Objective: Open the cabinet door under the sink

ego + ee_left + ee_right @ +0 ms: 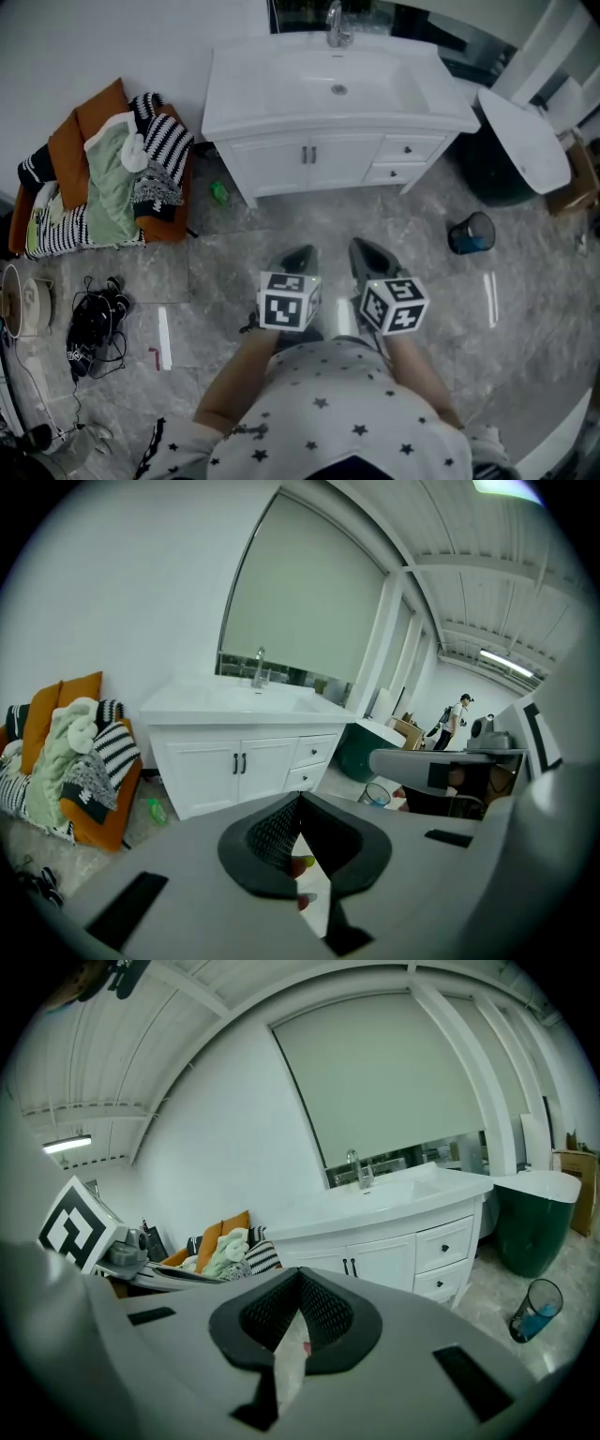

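Observation:
A white vanity with a sink [337, 84] and faucet [336, 26] stands against the far wall. Below the basin are two closed cabinet doors [305, 159] with dark handles side by side; they also show in the left gripper view [234, 766] and the right gripper view [370, 1265]. Both grippers are held side by side over the floor, well short of the vanity and pointing toward it. My left gripper [298, 255] [300, 799] is shut with nothing in it. My right gripper [367, 251] [300, 1274] has its jaw tips together, also holding nothing.
Two small drawers [408, 150] sit right of the doors. A pile of orange cushions and clothes [112, 173] lies left of the vanity, with a green bottle [218, 194] by its leg. A small bin [471, 232] and a dark green tub [497, 159] are at the right. Cables [94, 323] lie at left.

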The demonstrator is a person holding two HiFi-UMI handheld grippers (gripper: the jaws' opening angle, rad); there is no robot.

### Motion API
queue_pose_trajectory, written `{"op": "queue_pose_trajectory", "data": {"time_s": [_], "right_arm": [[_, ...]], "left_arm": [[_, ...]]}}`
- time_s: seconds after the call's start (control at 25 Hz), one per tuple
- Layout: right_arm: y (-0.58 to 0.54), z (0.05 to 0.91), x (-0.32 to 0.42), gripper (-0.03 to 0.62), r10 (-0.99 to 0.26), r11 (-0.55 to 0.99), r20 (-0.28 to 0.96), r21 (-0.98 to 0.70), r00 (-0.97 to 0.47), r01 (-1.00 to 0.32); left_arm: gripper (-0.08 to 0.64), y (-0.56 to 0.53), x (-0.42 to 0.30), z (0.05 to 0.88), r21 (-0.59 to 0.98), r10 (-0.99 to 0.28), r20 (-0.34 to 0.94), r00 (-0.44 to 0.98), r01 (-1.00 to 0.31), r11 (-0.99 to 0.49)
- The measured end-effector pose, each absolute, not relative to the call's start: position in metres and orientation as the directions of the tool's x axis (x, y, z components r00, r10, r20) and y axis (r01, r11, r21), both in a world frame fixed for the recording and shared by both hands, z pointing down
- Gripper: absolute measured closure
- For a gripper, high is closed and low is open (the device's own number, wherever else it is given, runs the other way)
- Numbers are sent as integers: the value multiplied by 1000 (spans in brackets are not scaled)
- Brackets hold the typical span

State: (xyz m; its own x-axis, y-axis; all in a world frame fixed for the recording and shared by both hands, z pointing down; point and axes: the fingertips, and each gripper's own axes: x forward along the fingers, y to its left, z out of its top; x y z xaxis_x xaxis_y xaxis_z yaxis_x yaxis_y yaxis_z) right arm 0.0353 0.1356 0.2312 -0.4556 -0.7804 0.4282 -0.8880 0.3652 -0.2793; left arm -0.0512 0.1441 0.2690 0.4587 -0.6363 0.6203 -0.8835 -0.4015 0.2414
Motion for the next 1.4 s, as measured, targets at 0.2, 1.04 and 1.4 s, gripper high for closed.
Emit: {"op": "queue_pose_trajectory", "data": {"time_s": [0.2, 1.04, 1.4], "right_arm": [[109, 236, 21, 584, -778, 358, 438, -280, -450, -891], [34, 265, -37, 584, -708, 425, 488, -283, -511, -860], [8, 283, -20, 584, -646, 490, 513, -288, -565, -823]], "left_arm": [[555, 119, -65, 275, 236, -624, 633, 459, -881, -409], [555, 64, -121, 301, 241, -616, 676, 405, -911, -335], [555, 61, -114, 323, 239, -628, 714, 310, -951, -197]]}}
